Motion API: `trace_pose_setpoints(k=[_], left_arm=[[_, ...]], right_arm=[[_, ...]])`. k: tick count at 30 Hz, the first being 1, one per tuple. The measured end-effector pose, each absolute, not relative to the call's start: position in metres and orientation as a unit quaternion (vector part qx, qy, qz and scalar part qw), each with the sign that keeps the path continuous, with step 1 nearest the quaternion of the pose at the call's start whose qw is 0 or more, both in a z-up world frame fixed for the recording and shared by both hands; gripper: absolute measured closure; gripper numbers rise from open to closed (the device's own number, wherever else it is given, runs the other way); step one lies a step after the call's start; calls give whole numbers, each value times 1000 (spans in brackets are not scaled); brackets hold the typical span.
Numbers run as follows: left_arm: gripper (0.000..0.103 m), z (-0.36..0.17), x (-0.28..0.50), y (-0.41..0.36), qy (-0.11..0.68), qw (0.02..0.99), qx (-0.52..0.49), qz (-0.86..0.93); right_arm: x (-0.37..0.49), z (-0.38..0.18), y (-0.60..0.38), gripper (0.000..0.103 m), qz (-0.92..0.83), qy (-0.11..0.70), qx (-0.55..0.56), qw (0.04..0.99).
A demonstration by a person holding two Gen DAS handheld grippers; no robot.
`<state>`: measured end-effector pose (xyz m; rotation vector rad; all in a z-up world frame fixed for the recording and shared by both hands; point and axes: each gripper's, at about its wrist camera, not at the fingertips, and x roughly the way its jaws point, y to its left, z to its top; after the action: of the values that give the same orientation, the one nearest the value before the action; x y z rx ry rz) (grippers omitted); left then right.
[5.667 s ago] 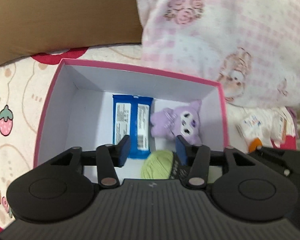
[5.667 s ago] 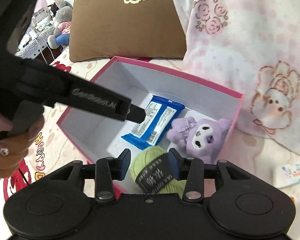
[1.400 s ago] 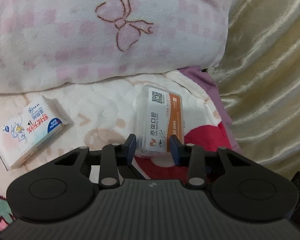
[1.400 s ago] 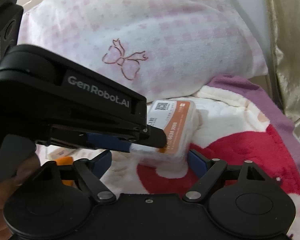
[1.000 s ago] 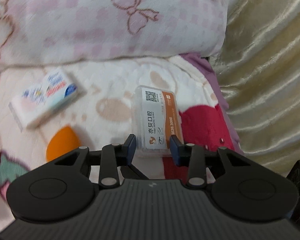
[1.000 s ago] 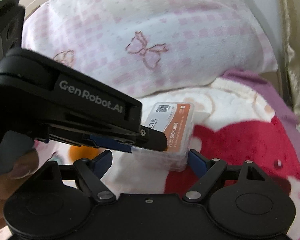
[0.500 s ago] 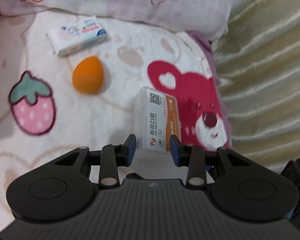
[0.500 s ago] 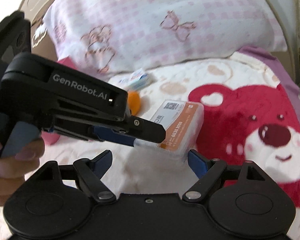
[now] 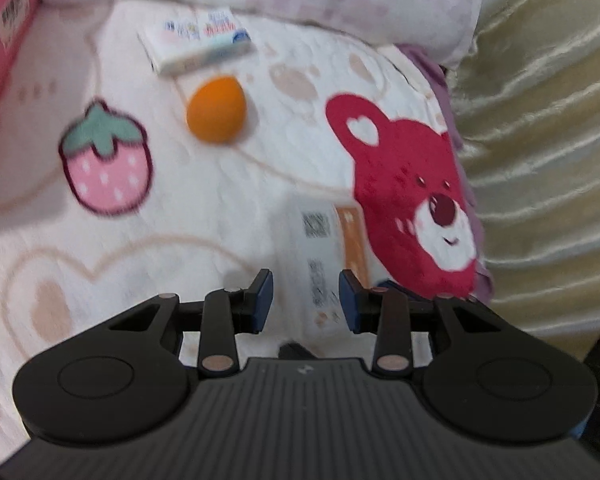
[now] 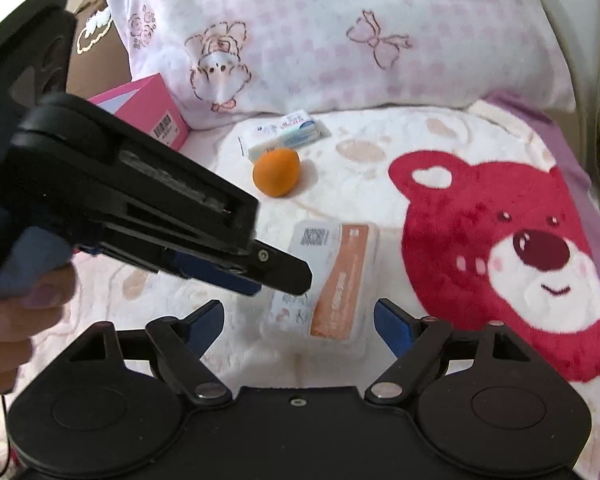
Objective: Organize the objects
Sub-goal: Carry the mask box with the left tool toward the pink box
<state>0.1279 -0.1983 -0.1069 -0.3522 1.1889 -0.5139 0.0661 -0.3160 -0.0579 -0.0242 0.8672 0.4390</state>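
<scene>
Right now the left gripper (image 9: 305, 295) has its blue pads clamped on the near end of a clear plastic box w/ white-and-orange label (image 9: 327, 256); the box sticks out fwd past the fingertips, off the blanket. From the right-wrist view the left gripper (image 10: 288, 276) comes in from the left side, tip on the box's (image 10: 332, 280) left edge. The right gripper (image 10: 298, 322) sits just below and behind the box, jaws spread wide, gripping nothing; the box lies roughly btwn and ahead of its fingertips, not touching the pads.

Further out on the blanket (image 10: 380, 184): an orange egg-shaped sponge (image 10: 276, 172), apart from the box. Just beyond it, a small tissue pack (image 10: 286, 134), near the pink checked pillow (image 10: 340, 32). Pink box (image 10: 156, 112) at far left, against the pillow. A person's hand (image 10: 16, 304) holds the left gripper's handle.
</scene>
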Motion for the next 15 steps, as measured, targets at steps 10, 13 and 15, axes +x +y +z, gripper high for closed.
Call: trace_pose_setpoints(k=[10, 13, 15], left_arm=[[75, -125, 129, -191, 525, 779, -229, -254], [76, -127, 124, -195, 522, 785, -220, -251], [76, -127, 122, -199, 519, 791, -206, -249]], right_arm=[[79, -71, -315, 34, 181, 445, -27, 877], [81, -73, -320, 34, 177, 452, -6, 874], [80, -74, -317, 34, 175, 454, -14, 874]])
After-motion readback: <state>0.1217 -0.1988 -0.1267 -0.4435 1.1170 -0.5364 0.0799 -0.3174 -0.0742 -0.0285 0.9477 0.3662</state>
